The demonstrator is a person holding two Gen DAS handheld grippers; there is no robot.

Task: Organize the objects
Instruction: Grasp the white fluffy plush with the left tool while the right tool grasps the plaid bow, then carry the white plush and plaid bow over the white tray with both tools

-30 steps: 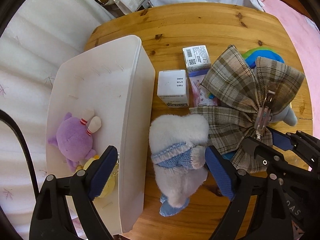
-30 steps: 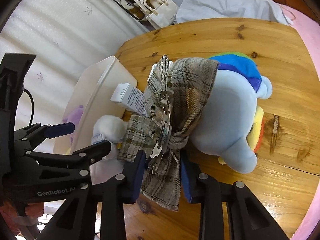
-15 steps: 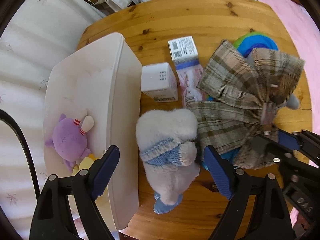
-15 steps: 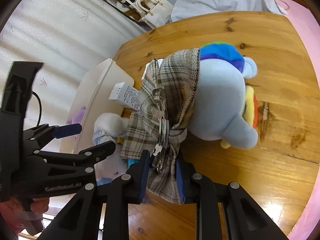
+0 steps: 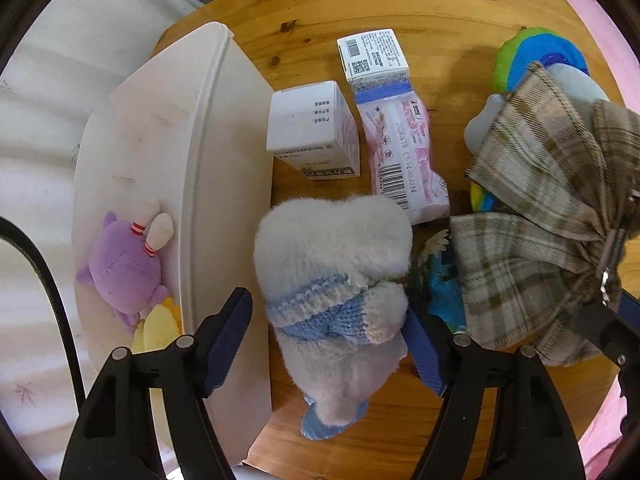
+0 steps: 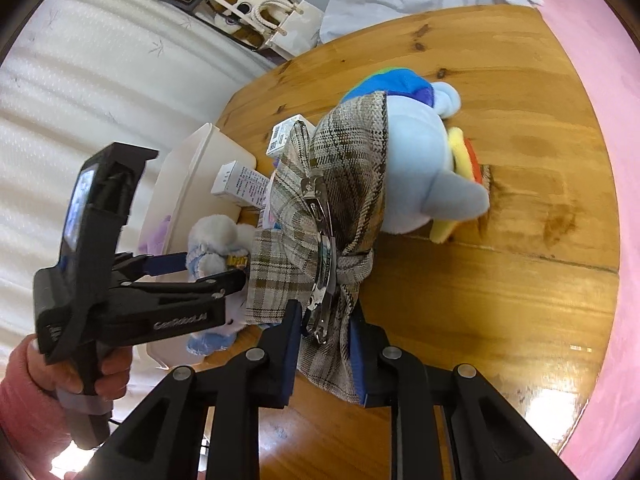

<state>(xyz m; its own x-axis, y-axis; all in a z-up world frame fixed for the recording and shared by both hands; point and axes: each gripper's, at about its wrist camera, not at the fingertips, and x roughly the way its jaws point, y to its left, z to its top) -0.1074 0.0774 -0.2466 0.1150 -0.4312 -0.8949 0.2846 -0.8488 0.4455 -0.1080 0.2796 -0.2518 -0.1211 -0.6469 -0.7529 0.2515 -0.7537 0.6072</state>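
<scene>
My right gripper (image 6: 325, 344) is shut on a plaid bow hair clip (image 6: 320, 216) and holds it above the round wooden table (image 6: 520, 240); the bow (image 5: 540, 248) also shows at the right of the left wrist view. My left gripper (image 5: 328, 340) is open around a white plush in a blue knitted sweater (image 5: 336, 280) that lies beside the white bin (image 5: 208, 160). The bin holds a purple plush (image 5: 120, 272) and a yellow toy (image 5: 156, 328). A light blue plush with rainbow colours (image 6: 424, 160) lies under the bow.
A white box (image 5: 312, 128) and a pink and white packet (image 5: 392, 128) lie on the table beyond the white plush. A small blue flowered item (image 5: 440, 280) lies partly under the bow. White bedding (image 6: 100, 100) and bags (image 6: 248, 12) lie past the table's left edge.
The right gripper has lifted the plaid bow up and to the right, away from the blue plush. The left gripper has closed in around the white plush, jaws still open.
</scene>
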